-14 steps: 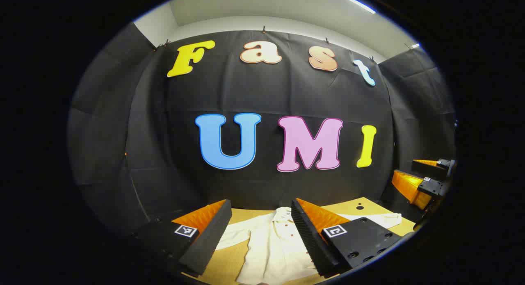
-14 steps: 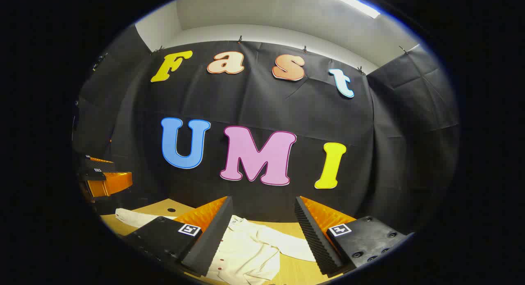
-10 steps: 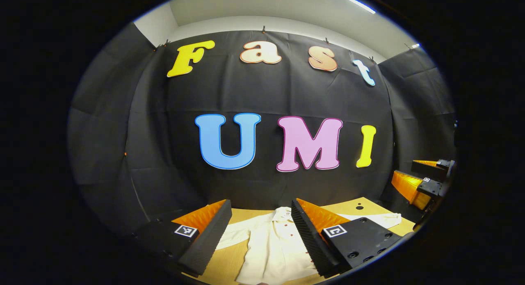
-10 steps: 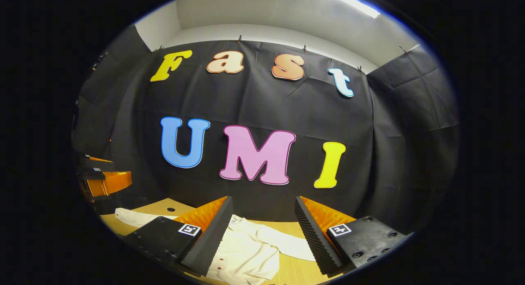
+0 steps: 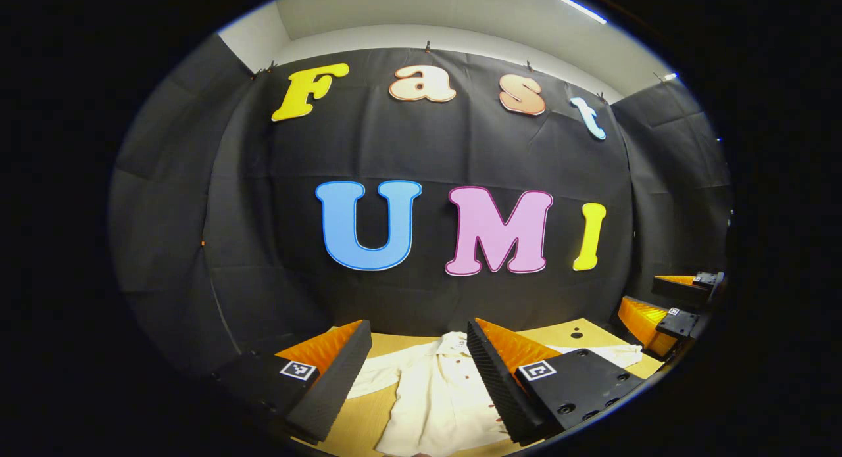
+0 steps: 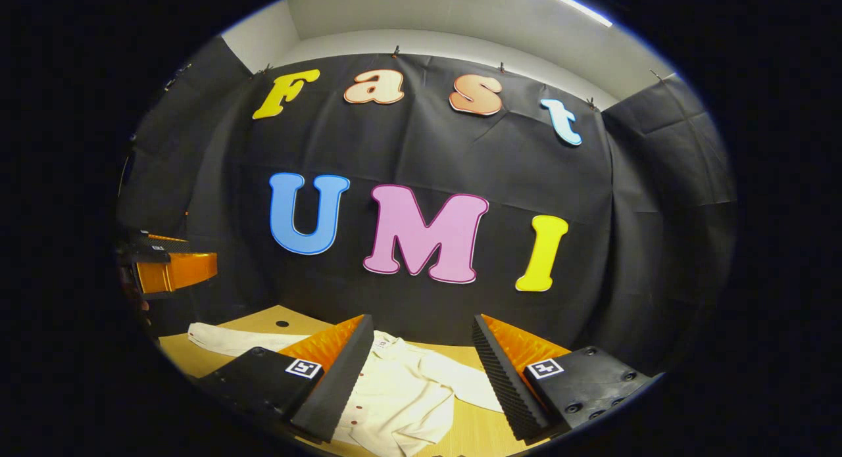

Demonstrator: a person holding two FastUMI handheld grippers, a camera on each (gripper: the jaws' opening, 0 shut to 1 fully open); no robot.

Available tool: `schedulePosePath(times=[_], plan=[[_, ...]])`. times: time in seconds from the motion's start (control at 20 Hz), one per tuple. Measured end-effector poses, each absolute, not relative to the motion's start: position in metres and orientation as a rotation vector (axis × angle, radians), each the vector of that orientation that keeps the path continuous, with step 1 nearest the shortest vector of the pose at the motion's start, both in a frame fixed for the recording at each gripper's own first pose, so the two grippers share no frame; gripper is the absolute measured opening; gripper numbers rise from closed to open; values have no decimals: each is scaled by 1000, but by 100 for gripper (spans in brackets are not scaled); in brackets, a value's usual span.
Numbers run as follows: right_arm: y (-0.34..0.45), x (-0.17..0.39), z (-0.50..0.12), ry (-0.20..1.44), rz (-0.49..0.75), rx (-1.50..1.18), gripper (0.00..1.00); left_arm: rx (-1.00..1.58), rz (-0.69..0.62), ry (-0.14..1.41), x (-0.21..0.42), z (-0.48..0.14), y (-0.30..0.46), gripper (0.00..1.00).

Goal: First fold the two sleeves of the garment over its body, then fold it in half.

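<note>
L gripper view, nearest first: left gripper (image 5: 418,335) at 6 o'clock, jaws spread wide, nothing between the fingers, held above the table. Just beyond, through the gap btw the fingers, the garment (image 5: 437,394), a cream button-front shirt, lies flat on the tan table (image 5: 358,421), collar pointing away toward the wall at 12. One sleeve (image 5: 375,378) shows at approx 7 o'clock past the L finger, short and bunched close to the body. The other sleeve (image 5: 608,353) stretches out to approx 4 o'clock, lying straight across the tabletop, not folded over the body. Farther at 4 o'clock, near the table edge, the right gripper (image 5: 668,302) hangs in the air, fingers apart.

R gripper view, nearest first: right gripper (image 6: 421,335) at 6 o'clock, jaws spread, holding nothing, above the table (image 6: 177,355). Beyond it the shirt (image 6: 401,401), body rumpled, w/ one sleeve (image 6: 470,384) lying diagonally toward 5 o'clock beside the body. The long sleeve (image 6: 230,338) runs out to approx 8 o'clock, flat on the wood. Farther at 9 o'clock, the left gripper (image 6: 164,263) floats off the table; whether it's spread can't be told from here. Black cloth wall (image 6: 421,299) at the back, past the table's far edge.
</note>
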State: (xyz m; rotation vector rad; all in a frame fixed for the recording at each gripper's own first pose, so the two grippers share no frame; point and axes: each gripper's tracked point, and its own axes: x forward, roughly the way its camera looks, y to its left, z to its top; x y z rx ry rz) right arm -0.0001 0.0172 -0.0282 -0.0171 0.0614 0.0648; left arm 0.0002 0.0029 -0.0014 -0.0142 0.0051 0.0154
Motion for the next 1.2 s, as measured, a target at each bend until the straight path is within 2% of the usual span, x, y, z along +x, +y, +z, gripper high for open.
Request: schedulePosePath(times=[0.3, 0.7, 1.2], plan=[[12, 9, -44, 94, 69, -36, 96, -48, 26, 15, 3, -1, 1, 95], [-36, 44, -104, 259, 61, -97, 97, -89, 29, 27, 7, 3, -6, 96], [-172, 81, -201, 501, -123, -156, 97, -31, 47, 65, 28, -5, -34, 95]])
